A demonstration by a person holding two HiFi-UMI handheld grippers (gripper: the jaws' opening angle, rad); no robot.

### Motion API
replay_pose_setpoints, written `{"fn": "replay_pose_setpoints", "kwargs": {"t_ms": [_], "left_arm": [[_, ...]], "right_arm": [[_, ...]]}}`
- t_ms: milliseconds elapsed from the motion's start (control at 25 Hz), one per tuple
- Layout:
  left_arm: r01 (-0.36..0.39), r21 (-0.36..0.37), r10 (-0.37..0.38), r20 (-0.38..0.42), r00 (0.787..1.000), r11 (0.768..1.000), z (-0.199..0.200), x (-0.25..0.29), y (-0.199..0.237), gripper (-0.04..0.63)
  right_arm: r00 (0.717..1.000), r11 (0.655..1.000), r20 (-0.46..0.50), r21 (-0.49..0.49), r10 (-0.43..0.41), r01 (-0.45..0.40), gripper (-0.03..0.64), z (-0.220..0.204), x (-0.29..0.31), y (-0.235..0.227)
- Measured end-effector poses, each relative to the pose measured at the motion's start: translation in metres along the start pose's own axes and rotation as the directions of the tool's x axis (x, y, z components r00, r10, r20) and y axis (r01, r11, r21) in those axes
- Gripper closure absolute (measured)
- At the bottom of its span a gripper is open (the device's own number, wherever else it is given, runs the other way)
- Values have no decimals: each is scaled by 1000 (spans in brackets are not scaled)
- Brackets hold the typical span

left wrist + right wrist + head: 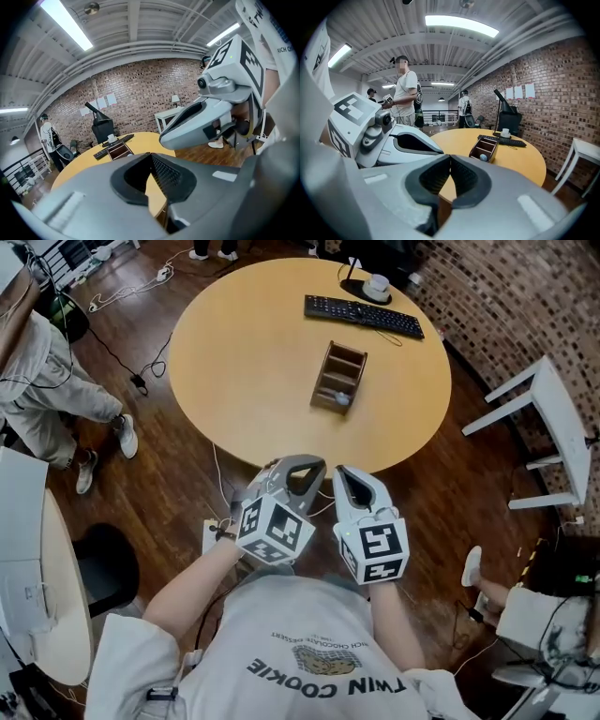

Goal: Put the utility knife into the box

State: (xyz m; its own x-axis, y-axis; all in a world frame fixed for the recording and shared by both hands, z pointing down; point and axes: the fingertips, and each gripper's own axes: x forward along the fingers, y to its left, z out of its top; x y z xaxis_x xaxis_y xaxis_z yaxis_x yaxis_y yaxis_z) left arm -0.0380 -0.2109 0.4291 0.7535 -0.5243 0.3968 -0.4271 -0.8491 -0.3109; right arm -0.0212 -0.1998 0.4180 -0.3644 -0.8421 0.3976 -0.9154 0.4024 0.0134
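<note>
Head view: left gripper [305, 468] and right gripper [349, 476] hung short of the table [253, 352]. The box [338, 377] stood well apart, with a pale object [342, 399] in its near compartment, possibly the utility knife. Left, then right gripper view: jaws pressed together, empty, so the task was likely finished; if not, the next move called for finding the knife.

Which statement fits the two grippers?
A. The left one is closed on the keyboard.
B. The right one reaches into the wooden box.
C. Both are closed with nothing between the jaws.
C: the left gripper and the right gripper each show their jaws together and empty. Both are at the table's near edge, well apart from the wooden box and the keyboard.
</note>
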Motion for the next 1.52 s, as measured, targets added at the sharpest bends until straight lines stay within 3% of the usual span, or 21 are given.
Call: {"fn": "replay_pose_setpoints", "kwargs": {"t_ms": [520,1040,1320,1520], "left_arm": [[-99,-209,99,-11,995,973,29,-8,-67,588],[-246,-317,247,-38,968,916,52,-30,-140,588],[-276,-352,287,-23,958,894,65,-49,-182,588],[-274,-387,290,-18,957,880,73,-63,-211,588]], "right_arm": [[996,997,40,17,78,-79,615,-26,-67,-15],[983,986,84,2,166,-167,615,-51,-140,-11],[976,983,116,5,183,-184,615,-63,-182,-2],[971,978,147,70,186,-198,615,-71,-214,3]]}}
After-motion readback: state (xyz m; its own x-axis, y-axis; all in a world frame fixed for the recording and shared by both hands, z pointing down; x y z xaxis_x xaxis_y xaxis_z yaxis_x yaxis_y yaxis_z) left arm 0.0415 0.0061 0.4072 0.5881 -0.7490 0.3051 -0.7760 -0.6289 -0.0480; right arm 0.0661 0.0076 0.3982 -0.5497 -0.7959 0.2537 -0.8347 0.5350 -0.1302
